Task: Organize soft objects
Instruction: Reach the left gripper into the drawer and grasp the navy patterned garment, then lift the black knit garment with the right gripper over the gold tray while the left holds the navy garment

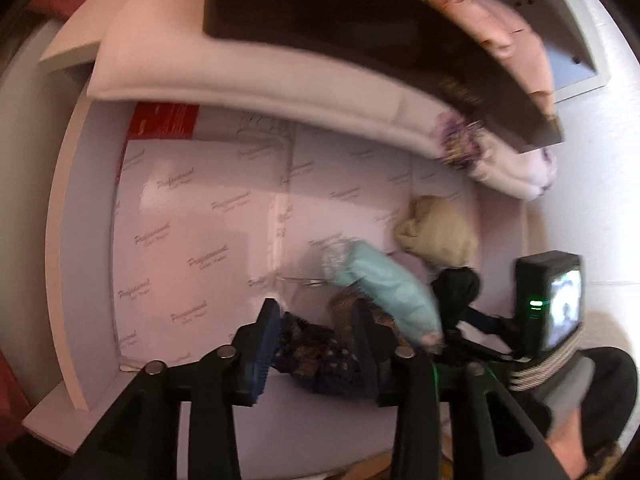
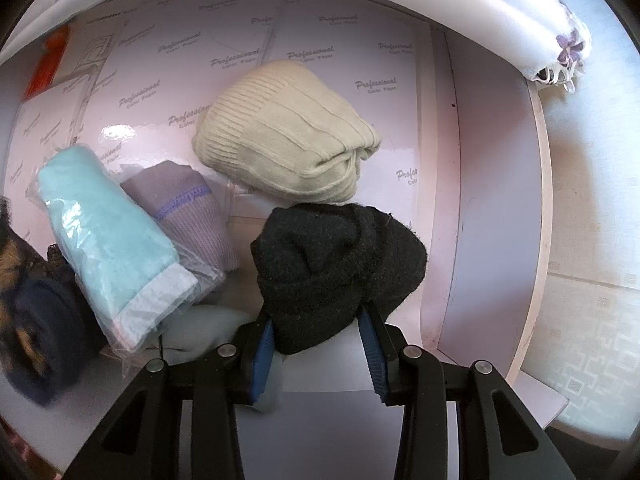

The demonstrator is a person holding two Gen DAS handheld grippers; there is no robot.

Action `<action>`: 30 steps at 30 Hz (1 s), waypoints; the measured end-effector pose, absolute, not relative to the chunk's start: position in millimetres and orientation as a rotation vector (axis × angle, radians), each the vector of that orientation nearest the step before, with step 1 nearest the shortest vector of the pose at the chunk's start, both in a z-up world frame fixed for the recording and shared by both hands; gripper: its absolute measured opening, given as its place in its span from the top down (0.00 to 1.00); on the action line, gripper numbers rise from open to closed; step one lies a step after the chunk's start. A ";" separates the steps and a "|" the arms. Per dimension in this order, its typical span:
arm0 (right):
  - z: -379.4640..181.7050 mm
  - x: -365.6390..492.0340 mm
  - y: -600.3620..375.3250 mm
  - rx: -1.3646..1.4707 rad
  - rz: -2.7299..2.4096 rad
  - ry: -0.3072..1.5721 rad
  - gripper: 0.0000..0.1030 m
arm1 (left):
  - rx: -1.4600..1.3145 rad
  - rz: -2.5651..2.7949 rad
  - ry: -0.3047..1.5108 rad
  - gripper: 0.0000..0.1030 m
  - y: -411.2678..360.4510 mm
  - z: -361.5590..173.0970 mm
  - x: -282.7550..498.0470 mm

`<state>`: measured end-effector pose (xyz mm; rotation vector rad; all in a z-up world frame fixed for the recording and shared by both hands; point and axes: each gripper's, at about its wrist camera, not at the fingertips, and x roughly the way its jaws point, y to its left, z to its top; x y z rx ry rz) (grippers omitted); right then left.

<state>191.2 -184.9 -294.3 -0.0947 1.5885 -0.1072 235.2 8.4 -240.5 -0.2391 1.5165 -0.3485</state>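
Near the shelf's right wall, our right gripper pinched the black knit roll: soft, light, compressible, best gripped mid-bundle. Our left gripper stood half-open astride a dark patterned cloth, not pressing.

White shelf compartment lined with glossy pale printed paper sheets. Dark brown board juts overhead. Patterned white tiled floor at right, brightly daylit.
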 end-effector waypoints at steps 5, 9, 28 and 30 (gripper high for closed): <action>-292.7 193.0 -186.8 -0.085 -0.111 1.590 0.60 | -0.080 -0.513 1.511 0.44 -27.1 -219.8 231.0; -291.1 194.1 -188.2 -0.074 -0.113 1.592 0.60 | 0.039 -0.606 1.543 0.44 -47.1 -221.5 221.2; -279.7 193.5 -190.5 -0.032 -0.113 1.576 0.67 | -0.068 -0.351 1.543 0.91 -6.4 -269.5 230.1; -272.8 192.5 -193.9 0.000 -0.111 1.571 0.69 | -0.049 -0.266 1.574 0.91 6.3 -280.5 229.6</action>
